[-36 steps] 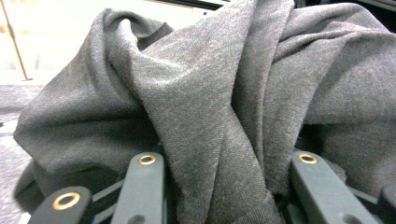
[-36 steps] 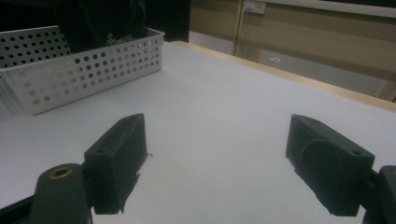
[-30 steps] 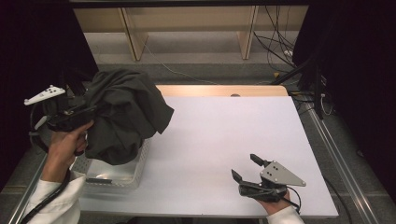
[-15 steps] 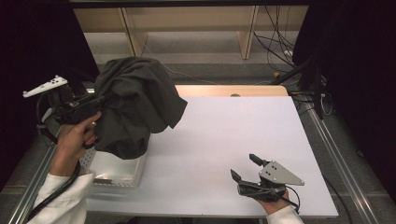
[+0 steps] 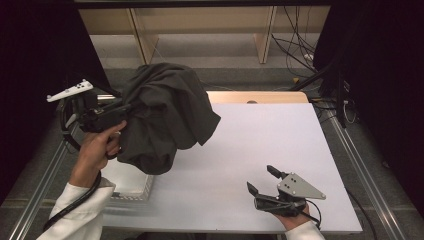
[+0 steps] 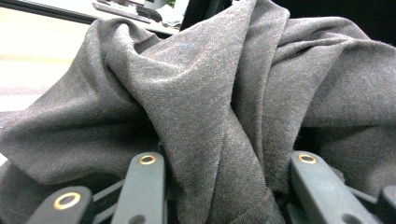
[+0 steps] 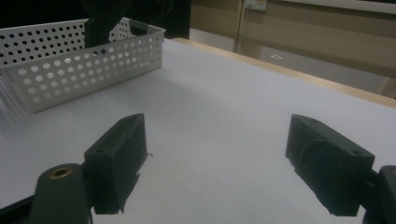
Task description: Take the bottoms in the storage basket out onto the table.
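A dark grey garment (image 5: 165, 117) of soft, finely knit cloth is held bunched and hanging in deep folds above the left edge of the tabletop (image 5: 260, 150), over the far end of a white perforated basket (image 5: 131, 182) that stands at the near left corner. The left gripper (image 5: 131, 106) is clamped on a thick fold of it: in the left gripper view the cloth (image 6: 224, 107) is seen gathered and twisted between the two jaws, which are kept partly apart by the bulk of the fabric. The basket (image 7: 84, 60) is seen in the right gripper view as a shallow rectangular tray with thin walls pierced by rows of round holes, a dark fold of cloth hanging just behind its far wall. The right gripper (image 5: 261, 181) is rested near the near right corner of the tabletop, its jaws spread wide with nothing between them, well apart from the garment and the basket. The tabletop is covered by a smooth, matt white sheet, bare between the two grippers, with a strip of pale wood (image 5: 260, 97) exposed along its far edge. Wooden frame legs (image 5: 142, 35) and loose dark cables (image 5: 300, 50) are seen on the floor beyond that edge.
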Available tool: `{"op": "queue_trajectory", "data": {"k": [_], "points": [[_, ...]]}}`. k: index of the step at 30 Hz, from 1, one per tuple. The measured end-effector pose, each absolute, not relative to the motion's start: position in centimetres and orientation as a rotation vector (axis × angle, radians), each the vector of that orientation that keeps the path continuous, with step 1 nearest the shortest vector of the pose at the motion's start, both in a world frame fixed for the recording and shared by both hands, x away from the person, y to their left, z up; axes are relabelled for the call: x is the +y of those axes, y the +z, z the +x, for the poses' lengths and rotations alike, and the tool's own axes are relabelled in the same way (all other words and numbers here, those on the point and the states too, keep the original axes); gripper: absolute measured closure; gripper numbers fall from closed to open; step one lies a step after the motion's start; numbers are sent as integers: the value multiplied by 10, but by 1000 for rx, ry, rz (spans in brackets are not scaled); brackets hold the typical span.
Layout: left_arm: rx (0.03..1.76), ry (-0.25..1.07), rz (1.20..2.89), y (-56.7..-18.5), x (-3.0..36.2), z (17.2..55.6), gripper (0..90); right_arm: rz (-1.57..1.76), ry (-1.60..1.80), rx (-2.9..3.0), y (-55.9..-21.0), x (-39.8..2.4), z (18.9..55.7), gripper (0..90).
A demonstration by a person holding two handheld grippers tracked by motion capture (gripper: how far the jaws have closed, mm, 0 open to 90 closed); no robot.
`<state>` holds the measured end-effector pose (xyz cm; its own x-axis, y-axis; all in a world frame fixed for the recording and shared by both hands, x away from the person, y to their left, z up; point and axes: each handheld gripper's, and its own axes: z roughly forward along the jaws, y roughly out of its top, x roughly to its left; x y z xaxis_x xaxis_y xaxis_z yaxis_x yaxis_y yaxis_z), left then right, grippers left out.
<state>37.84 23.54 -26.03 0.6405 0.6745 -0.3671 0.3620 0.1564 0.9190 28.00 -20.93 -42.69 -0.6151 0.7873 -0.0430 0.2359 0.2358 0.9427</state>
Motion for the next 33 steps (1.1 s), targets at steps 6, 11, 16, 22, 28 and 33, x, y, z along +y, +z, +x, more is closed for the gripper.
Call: {"op": "queue_trajectory", "data": {"k": [6, 11, 16, 22, 28, 33], "points": [[863, 195, 1431, -255, 226, 378, 624, 934, 1387, 1984, -427, -209, 280, 212], [826, 86, 1400, -257, 217, 383, 624, 929, 1386, 1990, -427, -208, 280, 212], [833, 37, 1416, -266, 206, 390, 624, 931, 1392, 1983, -427, -209, 280, 212], [861, -6, 1449, -278, 195, 398, 624, 921, 1390, 1986, -427, -209, 279, 212], [870, -35, 1468, -287, 184, 401, 624, 924, 1392, 1983, -427, -210, 279, 212], [892, -30, 1498, -297, 172, 405, 624, 925, 1388, 1983, -426, -209, 279, 212]]}}
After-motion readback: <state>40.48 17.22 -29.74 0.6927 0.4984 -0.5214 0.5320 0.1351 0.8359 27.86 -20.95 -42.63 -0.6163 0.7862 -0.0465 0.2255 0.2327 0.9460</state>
